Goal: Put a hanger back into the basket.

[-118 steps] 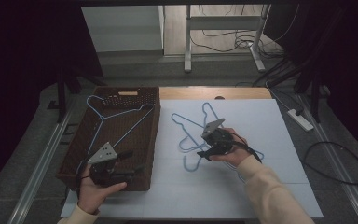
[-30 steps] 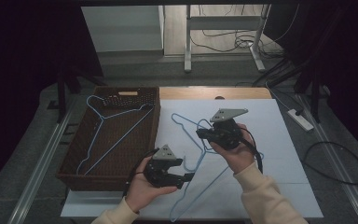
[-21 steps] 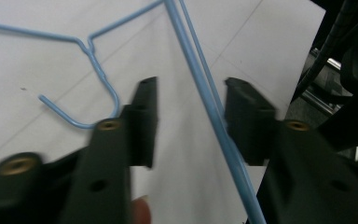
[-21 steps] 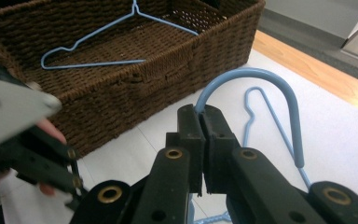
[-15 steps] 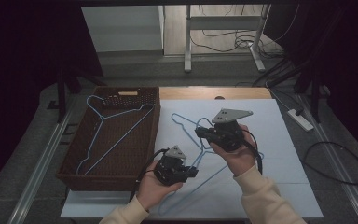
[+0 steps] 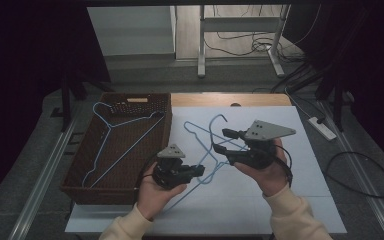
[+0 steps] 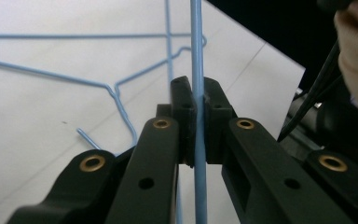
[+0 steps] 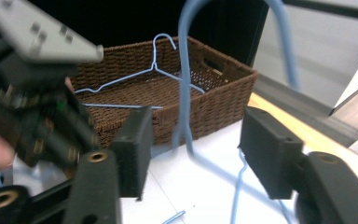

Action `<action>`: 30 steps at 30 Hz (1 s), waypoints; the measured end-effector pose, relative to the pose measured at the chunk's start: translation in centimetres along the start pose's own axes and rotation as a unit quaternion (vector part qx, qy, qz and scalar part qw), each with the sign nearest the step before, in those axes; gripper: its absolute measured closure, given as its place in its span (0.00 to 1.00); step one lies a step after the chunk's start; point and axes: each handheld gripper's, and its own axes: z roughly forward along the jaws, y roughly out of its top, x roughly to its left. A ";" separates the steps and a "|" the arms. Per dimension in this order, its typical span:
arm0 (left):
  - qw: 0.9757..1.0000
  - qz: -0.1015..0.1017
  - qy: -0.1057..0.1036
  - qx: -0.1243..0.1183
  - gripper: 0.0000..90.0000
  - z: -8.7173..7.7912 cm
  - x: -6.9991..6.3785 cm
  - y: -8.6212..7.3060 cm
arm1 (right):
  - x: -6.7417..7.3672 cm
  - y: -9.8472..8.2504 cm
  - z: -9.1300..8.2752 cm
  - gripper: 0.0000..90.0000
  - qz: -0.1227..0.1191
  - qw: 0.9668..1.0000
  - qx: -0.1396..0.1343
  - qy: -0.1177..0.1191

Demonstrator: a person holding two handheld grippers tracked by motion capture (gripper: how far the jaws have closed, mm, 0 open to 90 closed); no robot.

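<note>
A blue wire hanger (image 6: 213, 131) is held tilted above the white sheet, hook end up. My left gripper (image 6: 200, 170) is shut on one of its straight wires (image 7: 196, 70), which runs between the two pads. My right gripper (image 6: 224, 142) is raised just right of the left one, and it is open. Its jaws stand apart on either side of the hanger's hook neck (image 8: 182, 93) without touching it. A second blue hanger (image 6: 192, 128) lies flat on the sheet (image 7: 51, 77). A third hanger (image 6: 122, 145) rests in the brown wicker basket (image 6: 166, 131).
The basket (image 8: 214, 100) stands at the left edge of the white sheet (image 6: 300, 200), close to the left hand. A power strip (image 6: 322, 128) and cables lie on the floor to the right. A table frame stands beyond the far edge.
My left gripper has come from over the basket to the right and shut on the hanger wire. The right gripper has risen a little from the sheet with the hanger's hook end.
</note>
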 end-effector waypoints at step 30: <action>0.988 -0.071 0.108 -0.081 0.95 -14.6 11.9 -1.7 | -3.7 -8.0 -2.1 0.38 0.043 0.994 0.079 -0.062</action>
